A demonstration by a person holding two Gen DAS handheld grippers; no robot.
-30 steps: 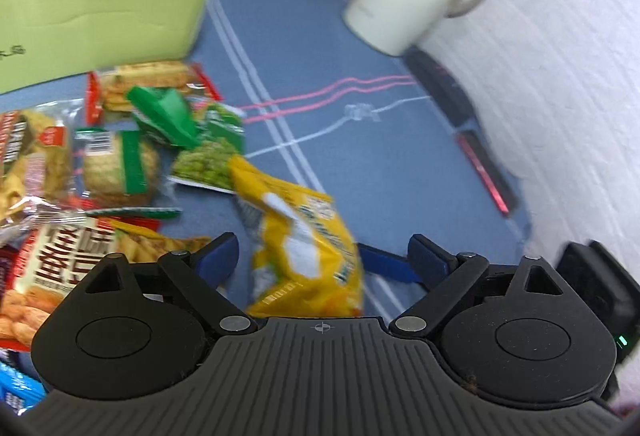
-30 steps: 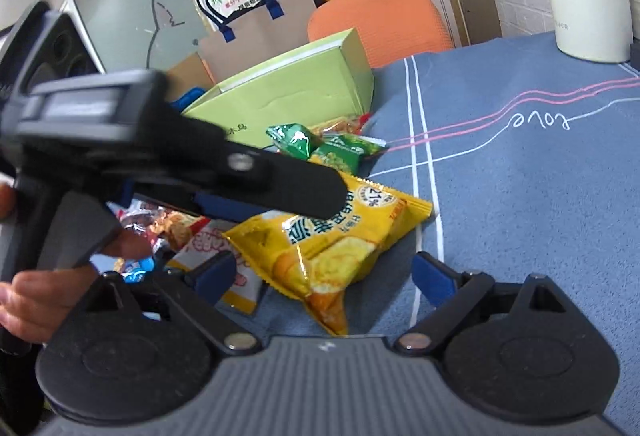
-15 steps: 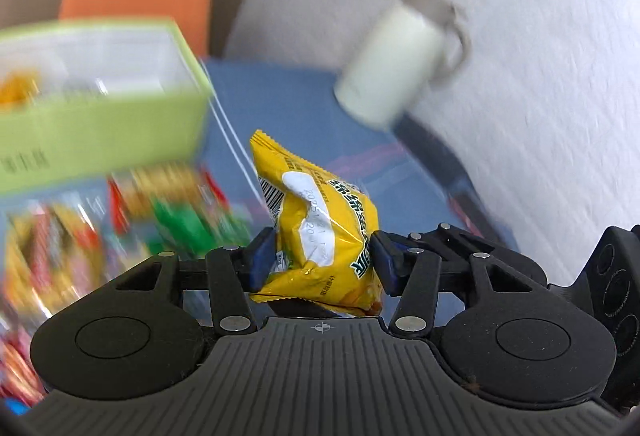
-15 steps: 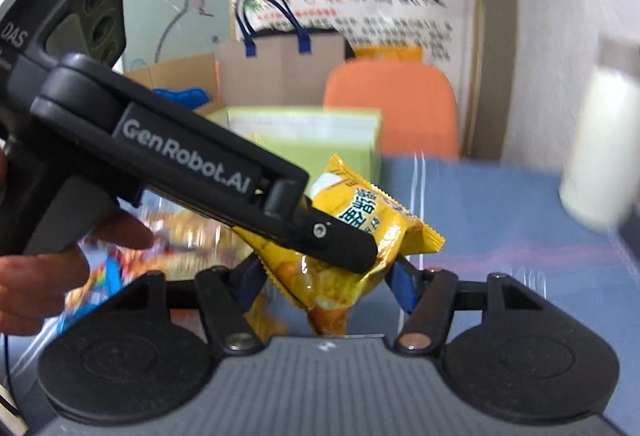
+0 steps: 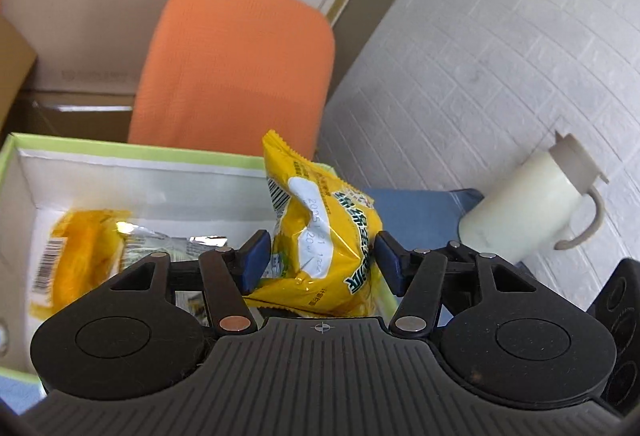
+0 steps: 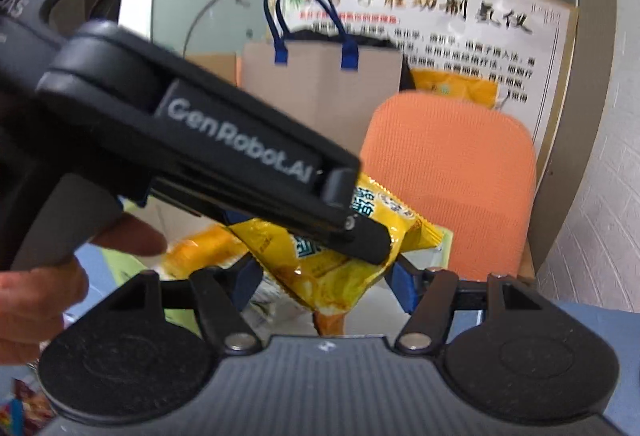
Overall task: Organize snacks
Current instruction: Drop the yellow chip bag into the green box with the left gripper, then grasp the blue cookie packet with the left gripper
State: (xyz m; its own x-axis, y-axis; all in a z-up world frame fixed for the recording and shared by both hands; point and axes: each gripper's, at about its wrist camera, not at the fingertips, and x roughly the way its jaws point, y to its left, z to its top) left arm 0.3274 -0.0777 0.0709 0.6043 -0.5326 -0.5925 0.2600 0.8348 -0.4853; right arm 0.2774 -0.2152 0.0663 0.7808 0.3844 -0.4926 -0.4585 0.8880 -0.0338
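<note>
1. Crinkled yellow foil snack packet [image 5: 320, 236] with barcode and white date panel: held in the air over the right end of the box, upright, its sealed top edge toward 12 o'clock; in the right wrist view the same packet [image 6: 332, 268] shows below the other tool's body.
2. Left gripper [image 5: 320, 260]: blue pads press both sides of the packet, jaws clamped on it.
3. Right gripper [image 6: 324, 284]: blue pads flank the packet's lower part (contact cannot be made out, so whether these jaws grip it or stand apart from it cannot be told).
4. Open light-green cardboard box [image 5: 132, 152] with white inner walls: at 9 to 10 o'clock of the held packet in the left wrist view.
5. Second yellow snack packet [image 5: 76, 252]: lying inside the box at its left side, blurred; a silvery wrapper [image 5: 172, 242] lies just beside it.
6. Hand [image 6: 44, 300]: on the left tool's handle, at 8 o'clock in the right wrist view.
7. Cream-white lidded jug [image 5: 532, 208] with handle: at 3 o'clock of the packet, on the blue tablecloth [image 5: 416, 212], near the white brick wall.
8. Orange fabric chair back [image 5: 236, 68]: at 12 o'clock, beyond the box.
9. Brown paper bag [image 6: 320, 92] with blue handles: behind the chair, left of it.
10. Printed poster [image 6: 460, 24] with Chinese characters: on the far wall.
</note>
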